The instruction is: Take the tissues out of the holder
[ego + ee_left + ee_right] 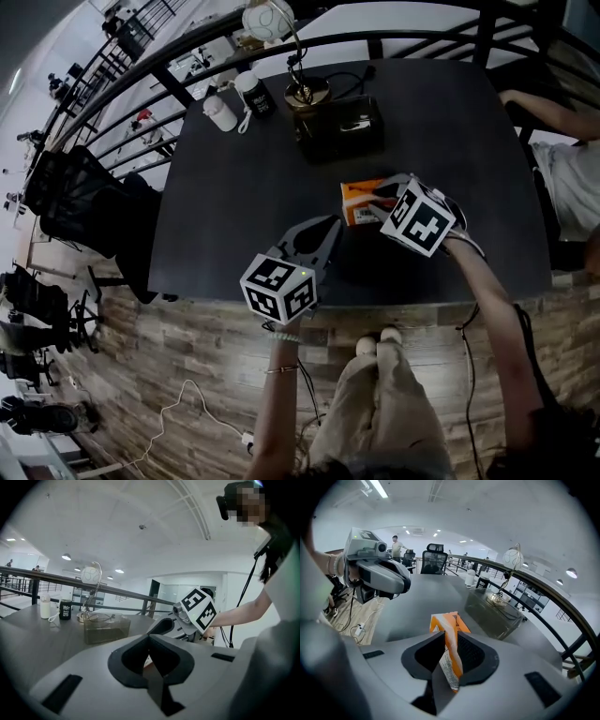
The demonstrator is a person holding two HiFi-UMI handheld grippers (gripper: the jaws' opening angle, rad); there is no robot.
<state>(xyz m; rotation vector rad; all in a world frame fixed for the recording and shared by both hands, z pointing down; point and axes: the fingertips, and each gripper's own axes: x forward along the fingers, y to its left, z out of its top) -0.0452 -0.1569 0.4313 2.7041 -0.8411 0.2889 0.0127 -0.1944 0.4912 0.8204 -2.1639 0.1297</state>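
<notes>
R gripper [449, 663]: jaws parted, not clamping. The orange tissue pack [446, 629] stands between them, leaning on one jaw. It looks set down on the table [234, 187], well apart from the clear holder [339, 127]. L gripper [149, 662]: jaws together, empty, hovering beside R.

CAUTION: the wrapper is still touching a pad. If you pull R back at an angle, the pad may snag the film and drag or tip the pack. Withdraw straight along the jaw axis, w/o twisting.
</notes>
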